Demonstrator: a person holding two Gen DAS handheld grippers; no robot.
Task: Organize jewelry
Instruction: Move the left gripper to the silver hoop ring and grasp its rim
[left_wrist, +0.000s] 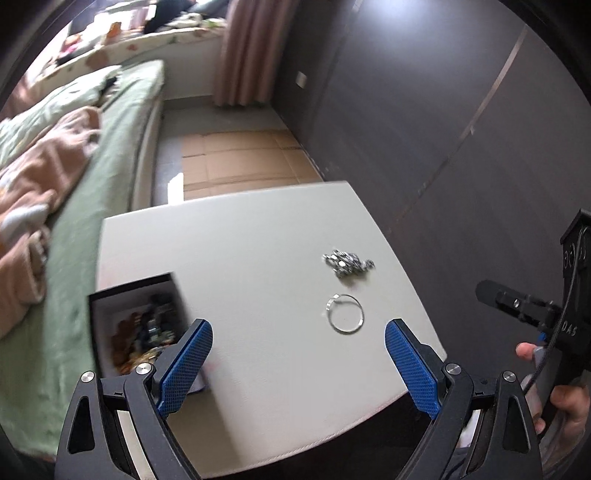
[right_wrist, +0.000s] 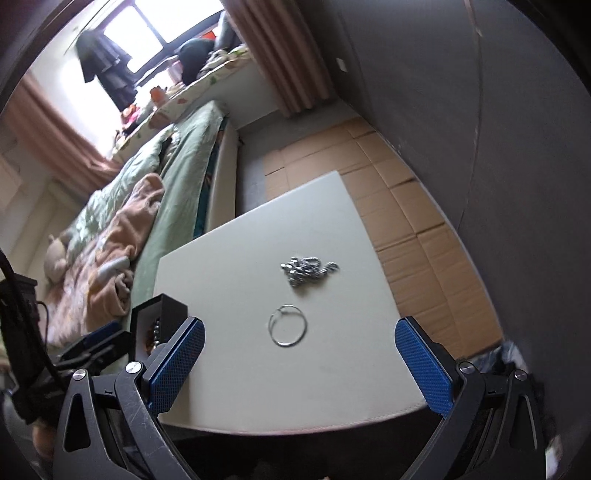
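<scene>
On the white table lie a thin silver hoop and, beyond it, a heap of silver chain. A black box with several dark and amber pieces of jewelry inside stands at the table's left edge. My left gripper hovers open above the near side of the table, its left finger over the box's corner. In the right wrist view the hoop, the chain and the box show again. My right gripper is open wide, with the hoop just ahead between its fingers, untouched.
A bed with a green sheet and a peach blanket runs along the left of the table. Cardboard covers the floor beyond and to the right. A dark grey wall rises on the right. A hand holds the other gripper's handle.
</scene>
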